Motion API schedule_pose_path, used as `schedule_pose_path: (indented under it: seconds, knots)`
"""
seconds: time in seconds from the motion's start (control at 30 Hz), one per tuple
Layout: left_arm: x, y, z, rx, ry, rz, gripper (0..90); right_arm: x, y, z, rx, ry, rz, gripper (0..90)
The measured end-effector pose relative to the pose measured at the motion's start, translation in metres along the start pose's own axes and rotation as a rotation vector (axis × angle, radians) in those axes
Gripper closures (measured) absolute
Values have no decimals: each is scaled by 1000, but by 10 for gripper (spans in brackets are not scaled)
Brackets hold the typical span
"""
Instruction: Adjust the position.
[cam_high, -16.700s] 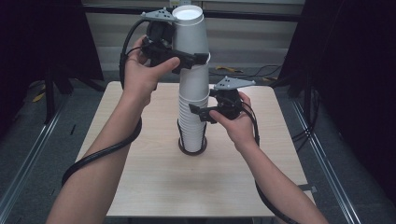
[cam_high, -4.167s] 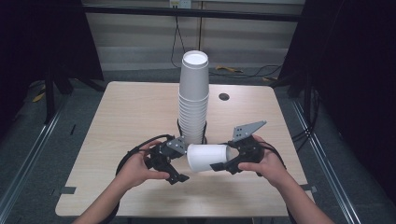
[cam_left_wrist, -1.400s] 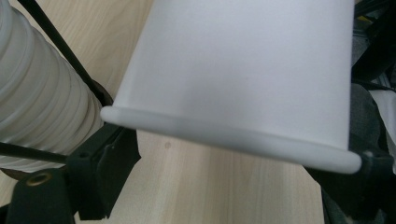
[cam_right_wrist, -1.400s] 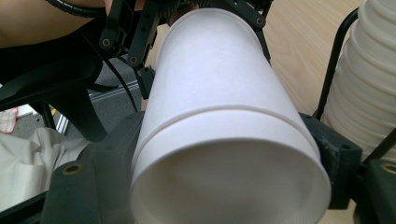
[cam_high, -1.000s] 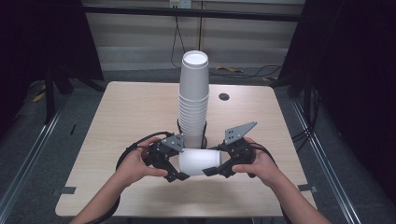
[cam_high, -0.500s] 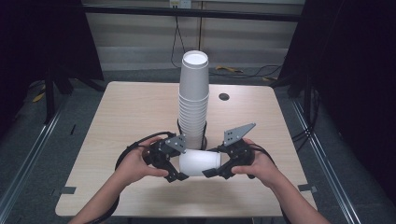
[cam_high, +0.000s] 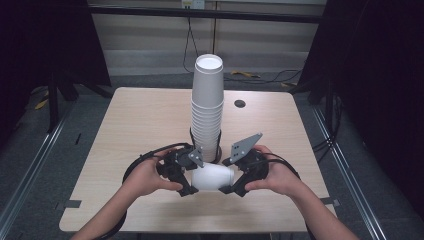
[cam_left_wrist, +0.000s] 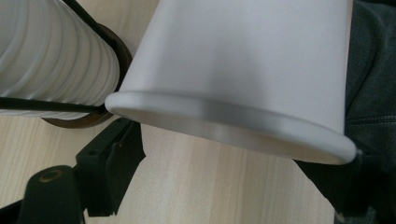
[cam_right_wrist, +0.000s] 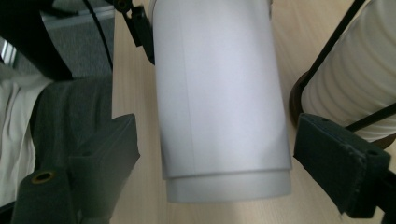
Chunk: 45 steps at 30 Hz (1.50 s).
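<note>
Left gripper (cam_high: 186, 176) is gripping the sideways cup's (cam_high: 212, 178) rim while right gripper (cam_high: 234, 176), jaws just opening wide off its base, is mid-separation; next, regrip the inner cup's bottom.

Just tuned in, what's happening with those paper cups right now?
A person holds a white paper cup lying sideways, near the table's front edge. The left hand-held gripper grips its rim end. The right hand-held gripper's jaws have just been opening: they now stand apart on either side of the cup's base end, which seems to show two nested cups. The tall cup stack stands upright behind.
</note>
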<state>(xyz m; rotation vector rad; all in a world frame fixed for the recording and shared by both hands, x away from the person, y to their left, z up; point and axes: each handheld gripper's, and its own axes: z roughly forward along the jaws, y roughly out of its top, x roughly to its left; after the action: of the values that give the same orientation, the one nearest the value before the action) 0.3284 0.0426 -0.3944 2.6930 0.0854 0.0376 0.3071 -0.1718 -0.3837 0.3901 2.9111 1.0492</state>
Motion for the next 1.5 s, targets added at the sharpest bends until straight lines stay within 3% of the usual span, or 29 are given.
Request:
schedule_pose_path:
  seconds: [0.07,0.1,0.13,0.17,0.2,0.33,0.57,0.7,0.87,0.9,1.0,1.03,1.07,1.23,1.33,1.37,1.47,1.5]
  knots:
    - [-1,2,0,3,5,9,169,1,3,1,22,-4,-5,138]
    - [-3,4,2,-13,1,-10,169,2,7,3,66,-10,-21,139]
    - [-3,4,2,-13,1,-10,169,2,7,3,66,-10,-21,139]
    - [-2,7,0,18,-2,16,169,2,11,6,106,-15,-23,139]
    - [-3,8,1,22,1,14,169,2,12,7,124,-11,-28,139]
    - [-4,8,3,14,-5,1,169,4,21,8,170,-17,-58,141]
    - [-4,7,3,0,-8,-12,167,11,28,10,262,-29,-56,162]
    - [-8,8,6,-31,-12,-51,166,8,29,10,262,-21,-57,174]
    - [-6,8,5,-15,-15,-25,164,7,31,10,264,-2,-69,201]
    - [-8,8,6,-31,-15,-51,164,7,32,10,269,-7,-69,208]
    - [-9,8,7,-46,-16,-72,163,6,31,11,269,5,-63,216]
    - [0,10,1,51,-14,63,163,6,30,10,277,2,-50,218]
    - [-3,10,3,15,-16,30,163,5,30,11,280,5,-48,219]
    - [-6,11,3,-2,-26,6,162,4,27,15,288,13,-40,226]
    - [-5,12,3,16,-23,21,162,2,27,17,289,22,-55,230]
    - [-5,12,3,18,-25,28,163,3,27,18,291,18,-37,233]
    - [-6,11,3,16,-28,20,163,3,26,21,290,39,-38,240]
    - [-8,11,6,-20,-28,-14,163,4,26,21,310,34,-27,242]
